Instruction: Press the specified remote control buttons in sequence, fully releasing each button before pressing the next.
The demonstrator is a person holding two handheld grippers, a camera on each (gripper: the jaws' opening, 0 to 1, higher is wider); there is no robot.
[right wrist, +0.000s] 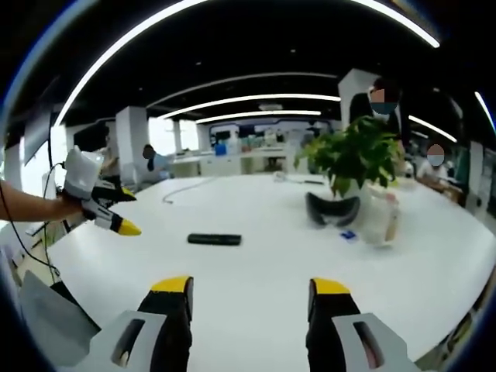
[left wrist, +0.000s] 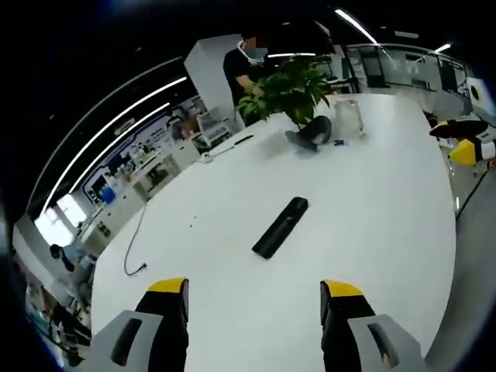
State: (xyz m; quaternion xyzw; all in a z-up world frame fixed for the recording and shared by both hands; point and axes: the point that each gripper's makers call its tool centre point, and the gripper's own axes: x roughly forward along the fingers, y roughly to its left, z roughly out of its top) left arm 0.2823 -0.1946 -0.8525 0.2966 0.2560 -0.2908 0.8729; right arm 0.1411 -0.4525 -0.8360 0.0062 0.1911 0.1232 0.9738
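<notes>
Left gripper view: the left gripper (left wrist: 256, 298) is seen at bottom centre, jaws spread wide w/ nothing between them, held above the white table (left wrist: 387, 232). The remote (left wrist: 280, 226), a slim black bar, lies flat on the table at frame centre, well apart from the yellow fingertips (left wrist: 168, 286); no obstacle is seen between jaws and remote. Behind it, toward the upper centre, a potted plant (left wrist: 291, 91) stands beside a dark headset (left wrist: 311, 132) and a clear jar (left wrist: 349, 116). A thin cable (left wrist: 136, 246) trails along the table's left edge. The right gripper (left wrist: 463, 139) enters at the far right edge.

Right gripper view: the right gripper (right wrist: 249, 302) is at bottom centre, jaws likewise apart and empty. The remote (right wrist: 214, 239) is shown left of centre, on the table (right wrist: 263, 263). The left gripper (right wrist: 105, 209), held by a hand (right wrist: 66, 205), is seen at left, near the remote but not touching. Plant (right wrist: 358, 155), headset (right wrist: 333, 211) and jar (right wrist: 381, 217) are grouped at right; people stand behind.
</notes>
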